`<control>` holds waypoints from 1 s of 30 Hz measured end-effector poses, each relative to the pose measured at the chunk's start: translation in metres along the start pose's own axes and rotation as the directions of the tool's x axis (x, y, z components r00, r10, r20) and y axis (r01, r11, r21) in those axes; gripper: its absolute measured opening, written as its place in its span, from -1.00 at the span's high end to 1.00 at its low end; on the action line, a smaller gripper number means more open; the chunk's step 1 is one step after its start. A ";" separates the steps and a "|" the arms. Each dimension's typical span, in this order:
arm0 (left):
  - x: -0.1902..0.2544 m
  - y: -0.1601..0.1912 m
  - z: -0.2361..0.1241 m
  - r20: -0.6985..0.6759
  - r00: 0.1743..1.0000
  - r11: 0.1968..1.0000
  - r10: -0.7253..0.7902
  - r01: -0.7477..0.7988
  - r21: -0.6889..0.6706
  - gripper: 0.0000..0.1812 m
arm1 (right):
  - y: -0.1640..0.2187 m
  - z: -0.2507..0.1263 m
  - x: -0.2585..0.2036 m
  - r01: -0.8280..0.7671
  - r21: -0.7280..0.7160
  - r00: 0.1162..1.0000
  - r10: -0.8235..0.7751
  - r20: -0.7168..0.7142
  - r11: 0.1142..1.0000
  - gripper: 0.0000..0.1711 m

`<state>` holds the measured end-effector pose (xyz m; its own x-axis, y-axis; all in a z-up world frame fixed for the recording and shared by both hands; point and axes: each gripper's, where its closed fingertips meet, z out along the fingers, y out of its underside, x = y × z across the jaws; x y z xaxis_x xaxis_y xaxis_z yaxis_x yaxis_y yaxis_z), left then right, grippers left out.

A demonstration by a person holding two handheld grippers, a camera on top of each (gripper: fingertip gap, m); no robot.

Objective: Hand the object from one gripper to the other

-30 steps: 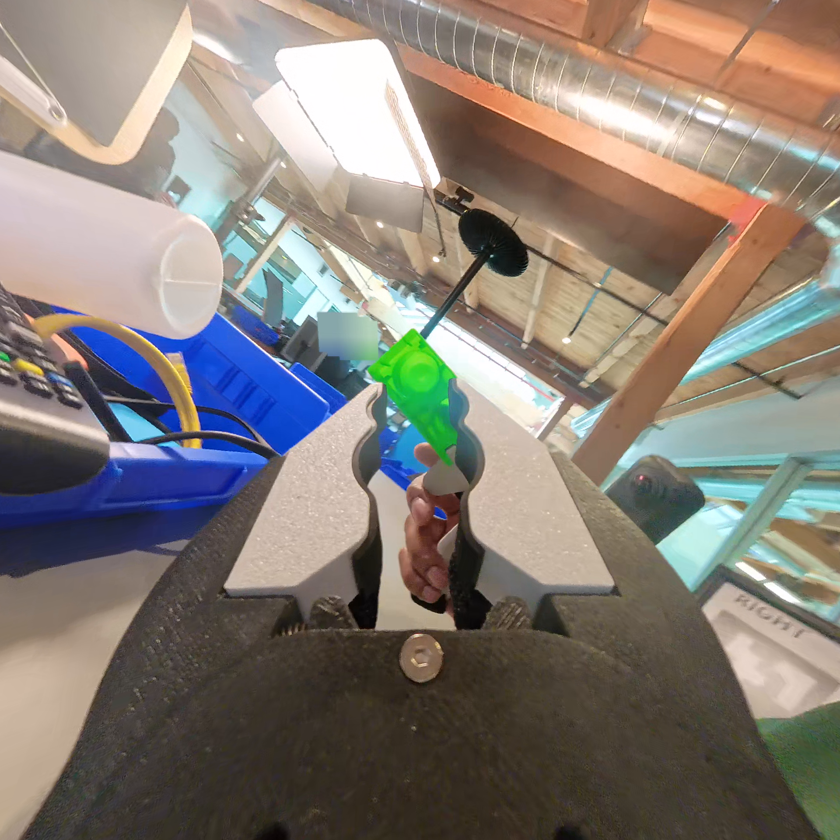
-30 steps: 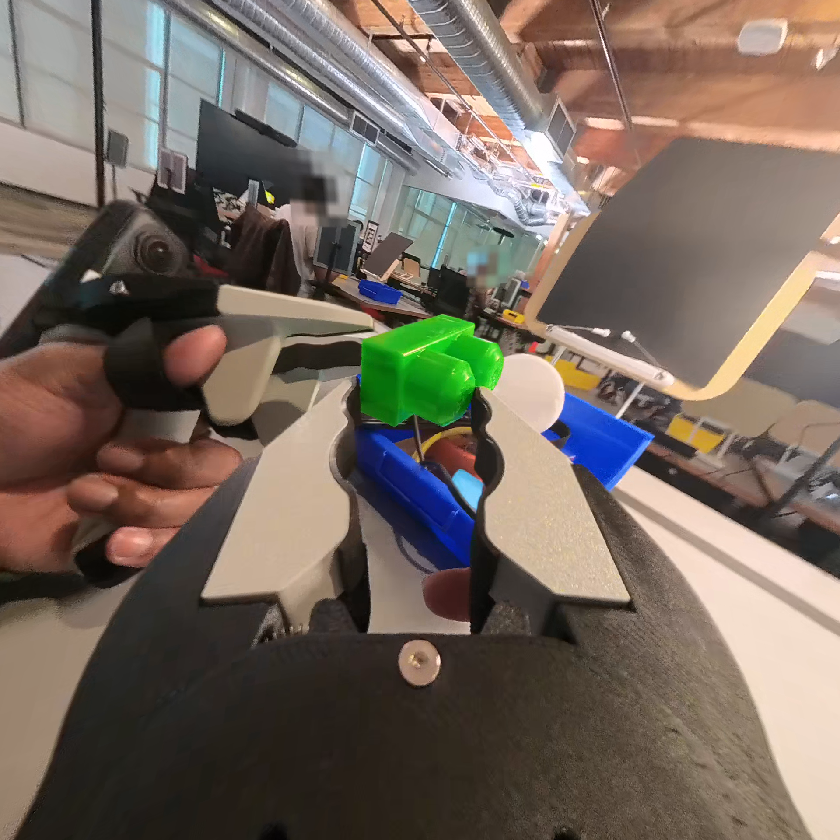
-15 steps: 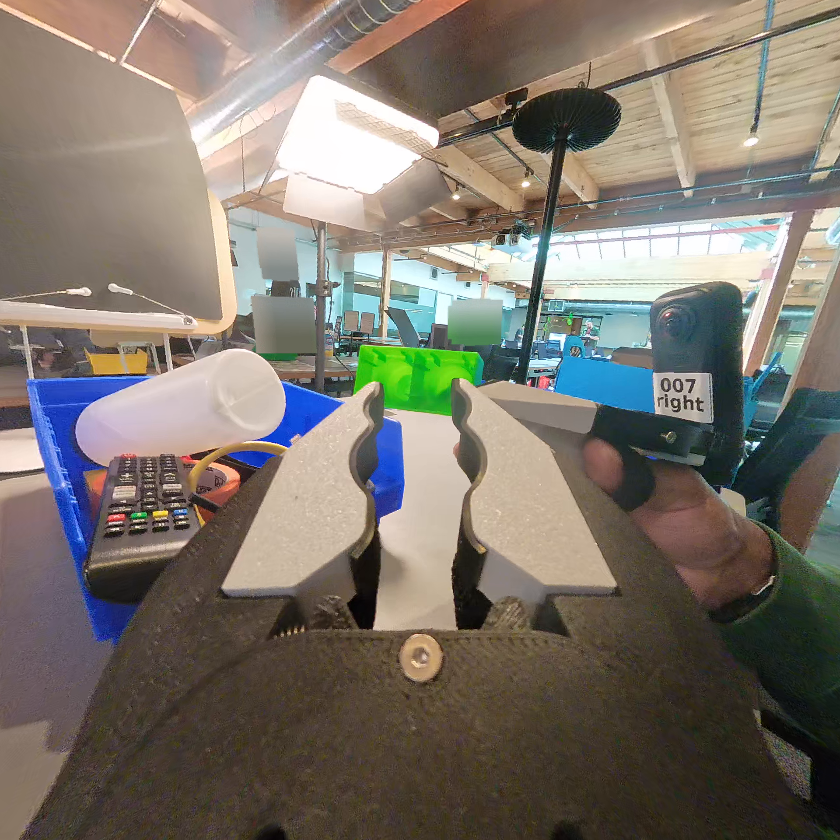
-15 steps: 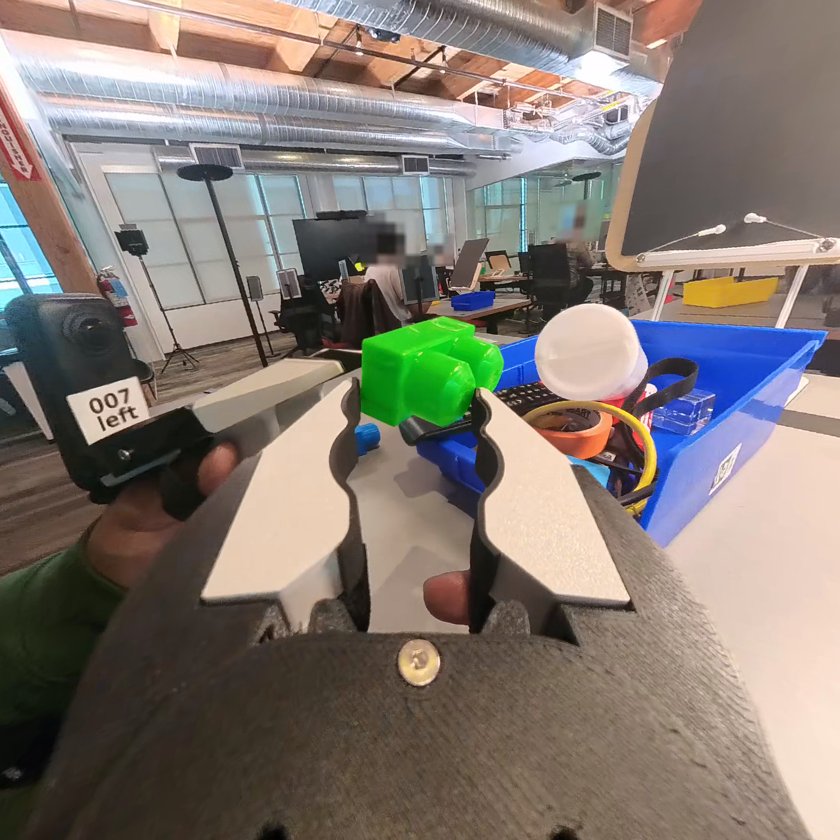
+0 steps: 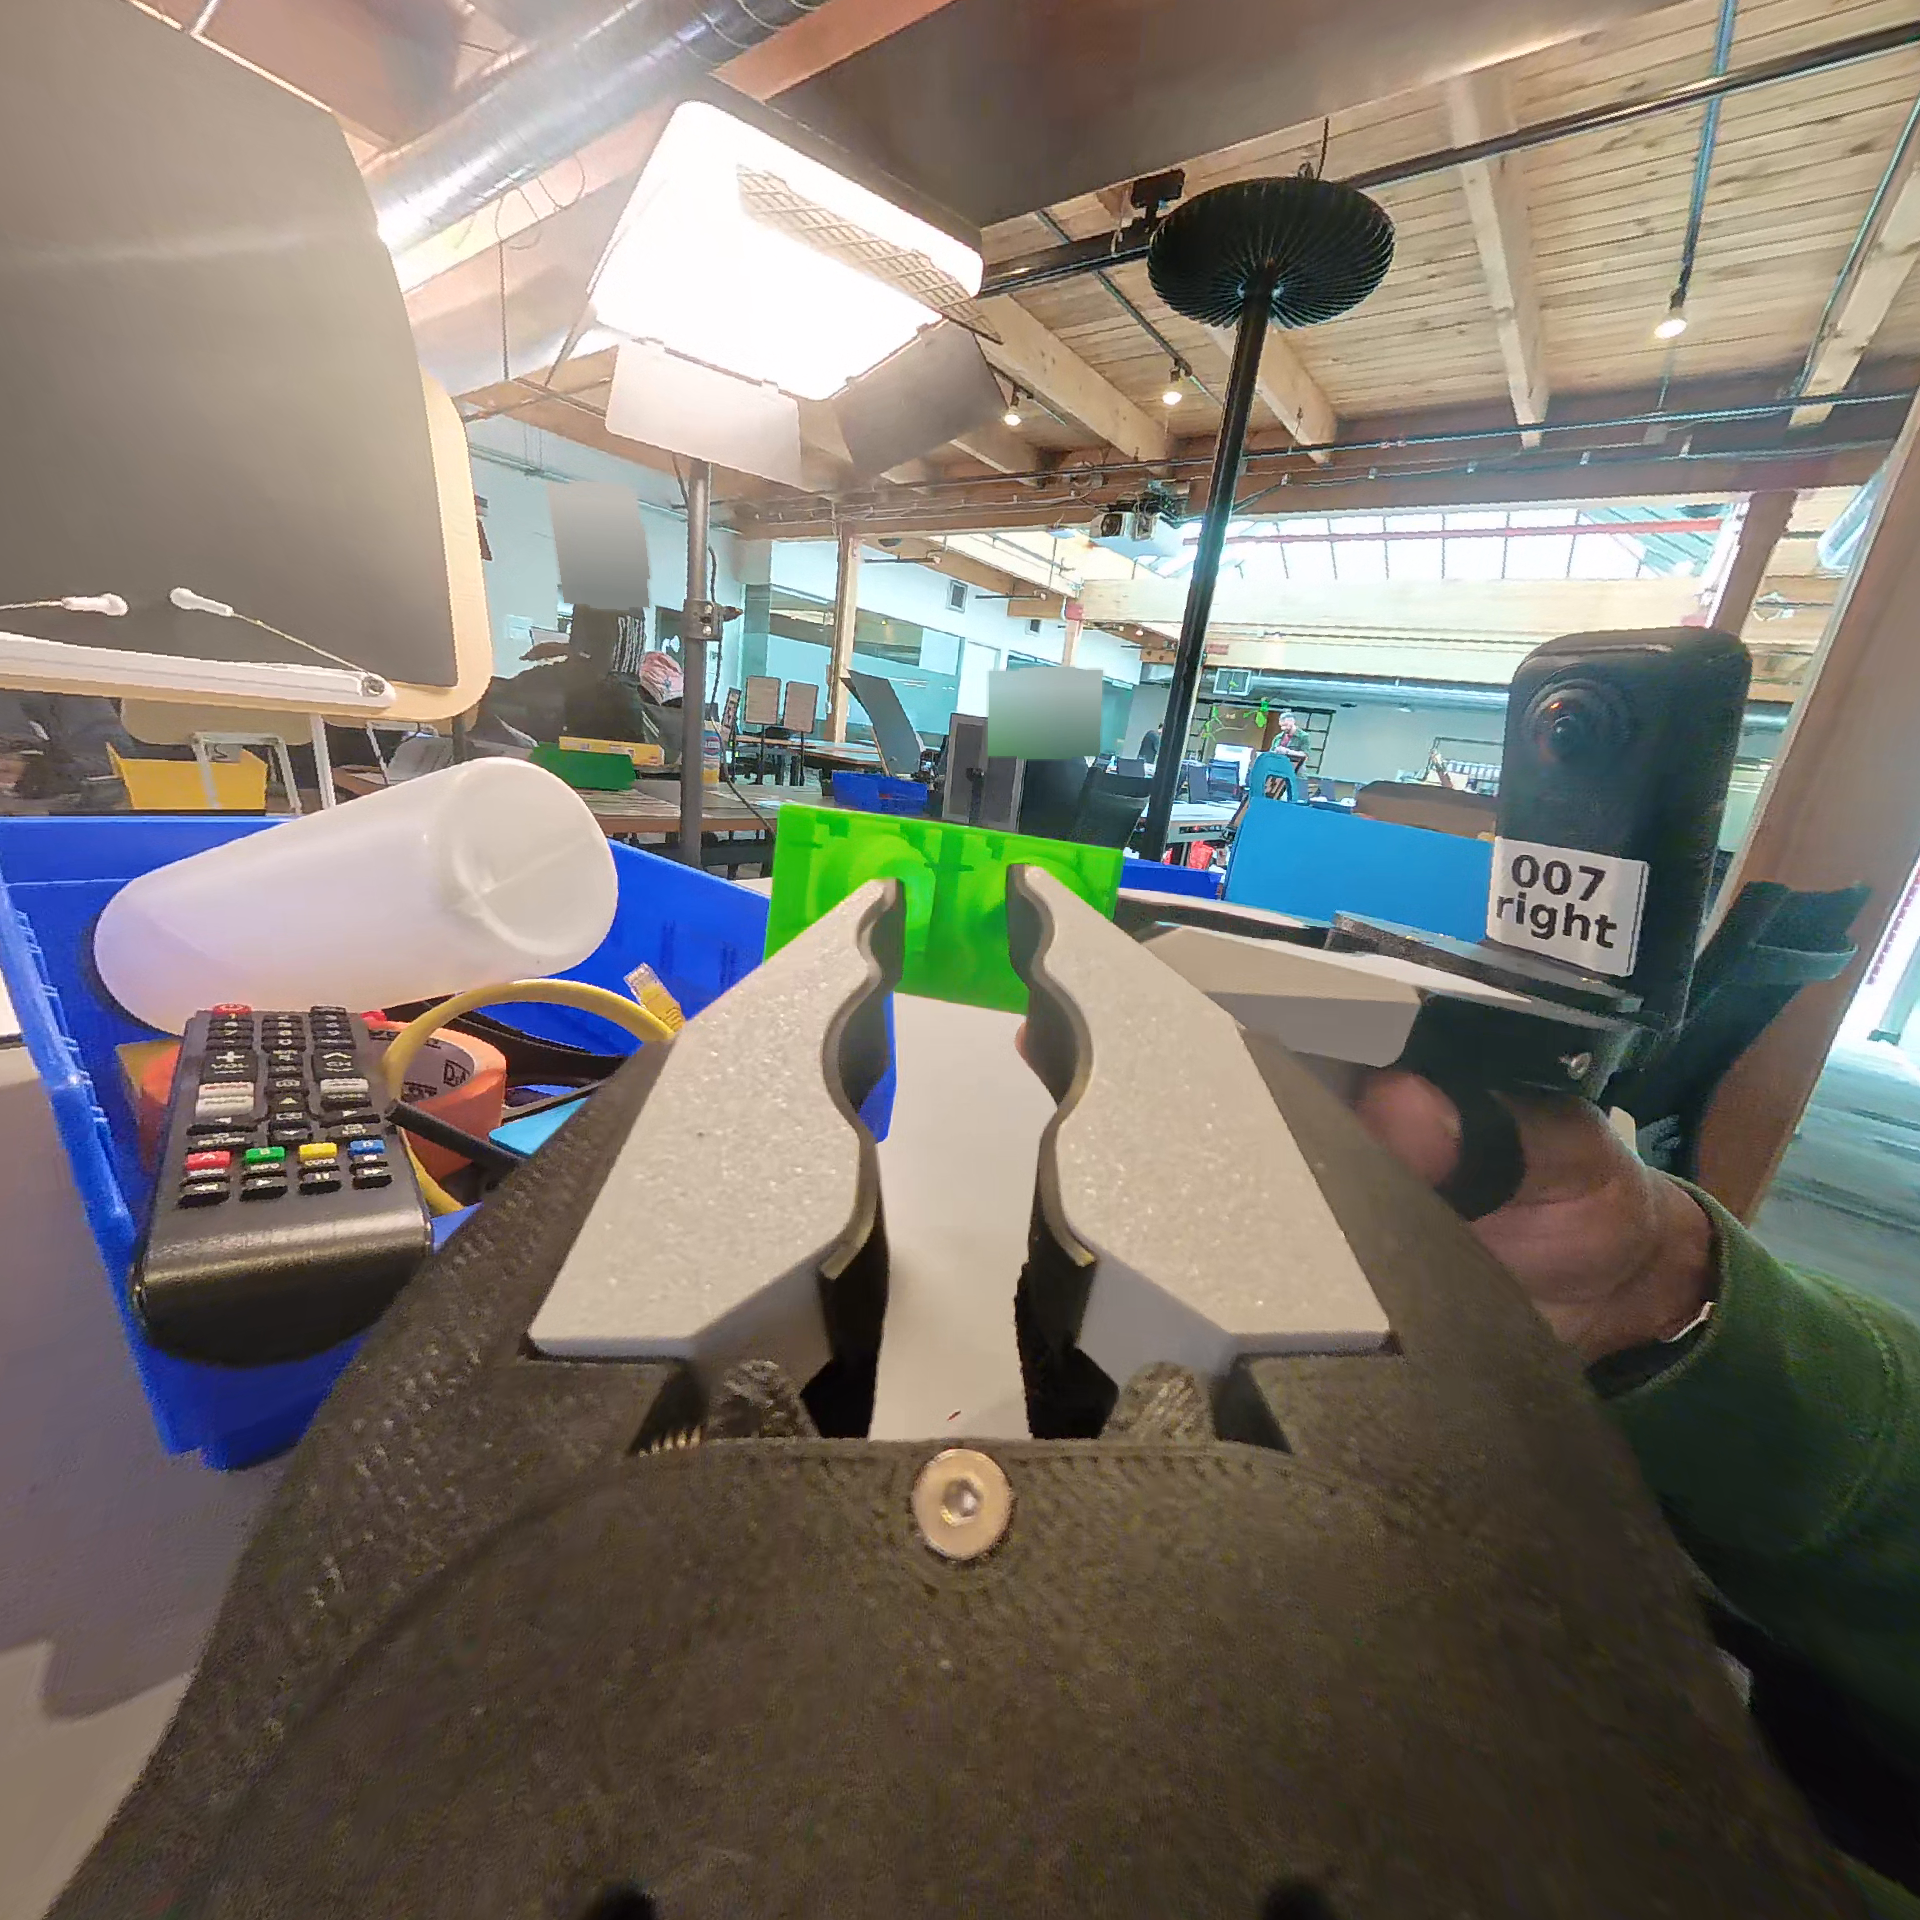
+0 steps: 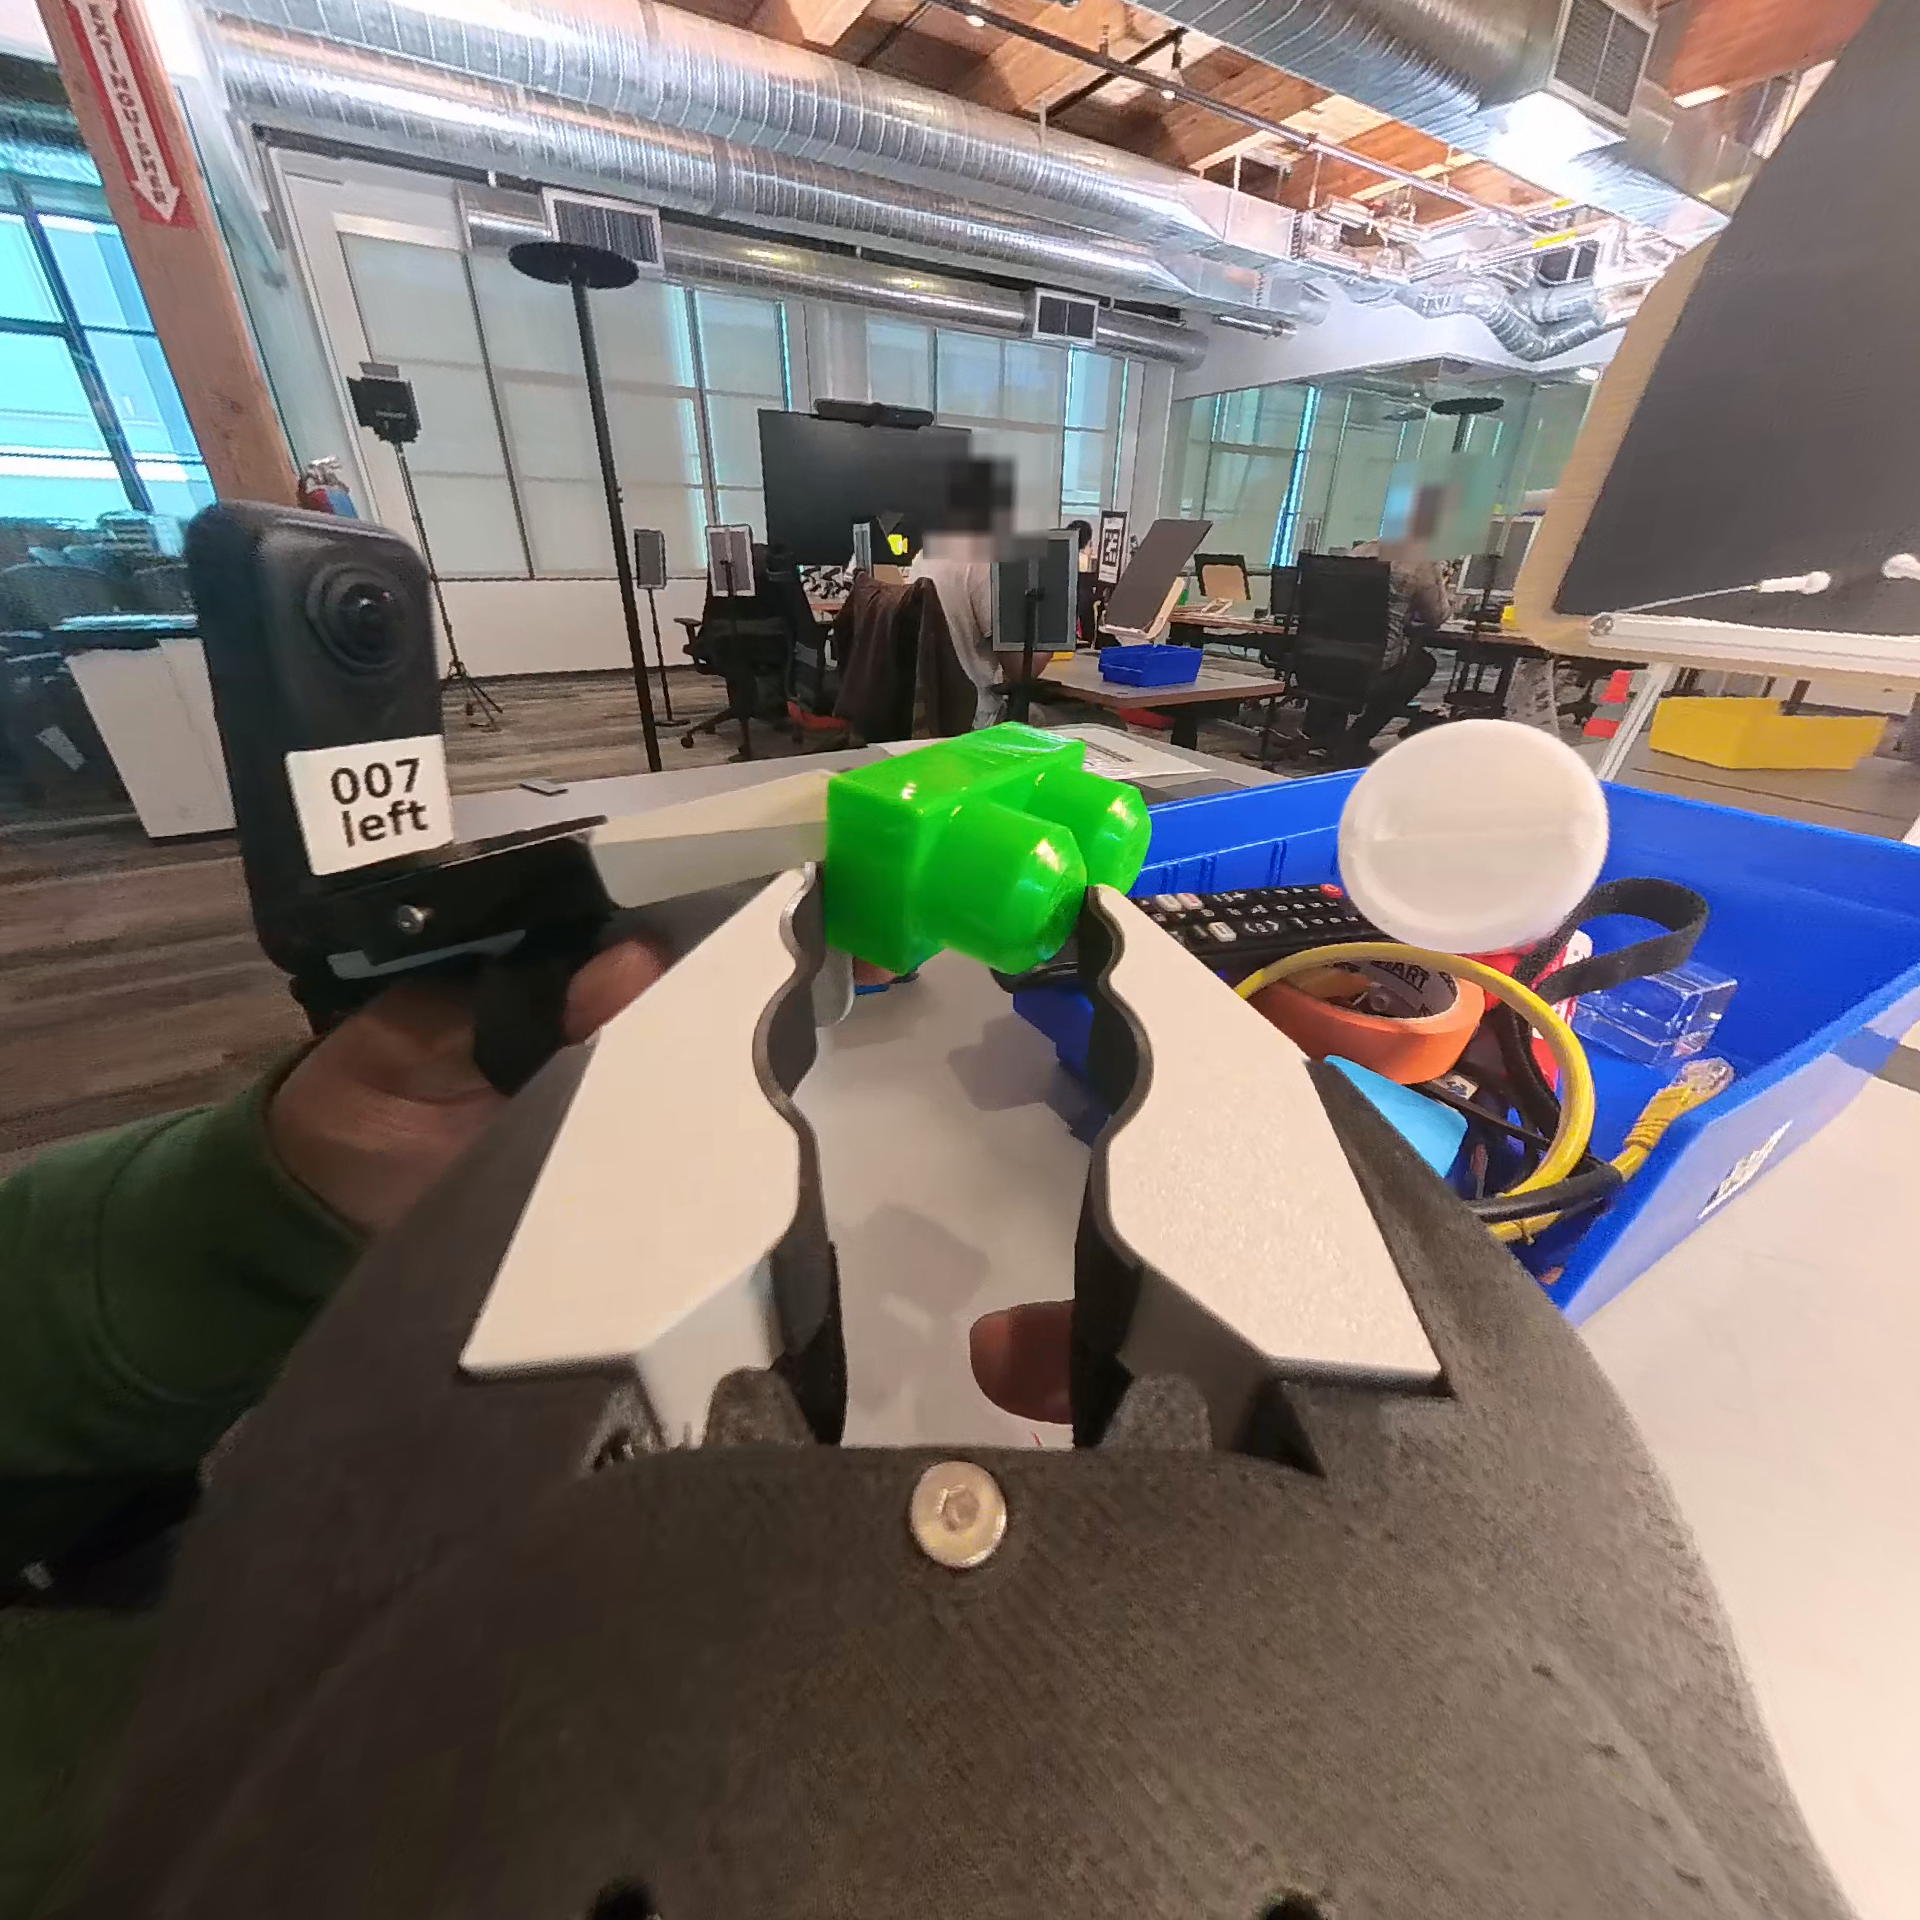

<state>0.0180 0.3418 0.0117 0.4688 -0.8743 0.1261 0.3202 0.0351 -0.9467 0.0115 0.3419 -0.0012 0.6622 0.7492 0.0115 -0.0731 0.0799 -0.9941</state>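
Two grippers (image 5: 951, 894) (image 6: 951, 914), one green block (image 6: 966, 842), one blue bin (image 6: 1766, 935), one white bottle (image 5: 353, 883), one remote (image 5: 275, 1132), one orange tape roll (image 6: 1371, 1013).

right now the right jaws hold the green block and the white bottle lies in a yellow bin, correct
Not quite: the bin is blue, not yellow. The right wrist view shows the white bottle lying on the clutter in the blue bin, and the jaws of the right gripper do hold the green block.

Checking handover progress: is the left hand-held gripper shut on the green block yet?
Cannot tell. In the left wrist view its fingertips overlap the green block, but contact is not visible.
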 end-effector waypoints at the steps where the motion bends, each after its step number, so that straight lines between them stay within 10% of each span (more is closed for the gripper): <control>1: 0.000 0.000 0.000 -0.003 1.000 1.000 -0.002 0.002 -0.003 0.83 | 0.000 0.000 -0.001 0.008 -0.002 1.000 -0.008 0.004 1.000 0.42; 14: -0.019 -0.009 -0.008 -0.016 0.976 0.974 -0.218 0.219 0.066 0.97 | -0.003 0.001 -0.006 0.144 0.016 0.989 -0.144 -0.031 0.989 0.42; 22: -0.034 -0.002 -0.009 -0.162 0.765 0.766 -0.623 0.639 0.073 0.97 | 0.004 0.003 -0.006 0.275 -0.030 0.958 -0.276 -0.076 0.961 0.42; 30: -0.024 0.002 -0.004 -0.250 0.657 0.677 -0.711 0.736 0.007 0.98 | 0.001 0.002 0.004 0.374 -0.049 0.911 -0.377 -0.170 0.926 0.41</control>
<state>0.0037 0.3608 0.0055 -0.1252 -0.7205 0.6821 0.5673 -0.6160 -0.5465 0.0125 0.3461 -0.0016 0.7576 0.5401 0.3666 0.2162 0.3223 -0.9216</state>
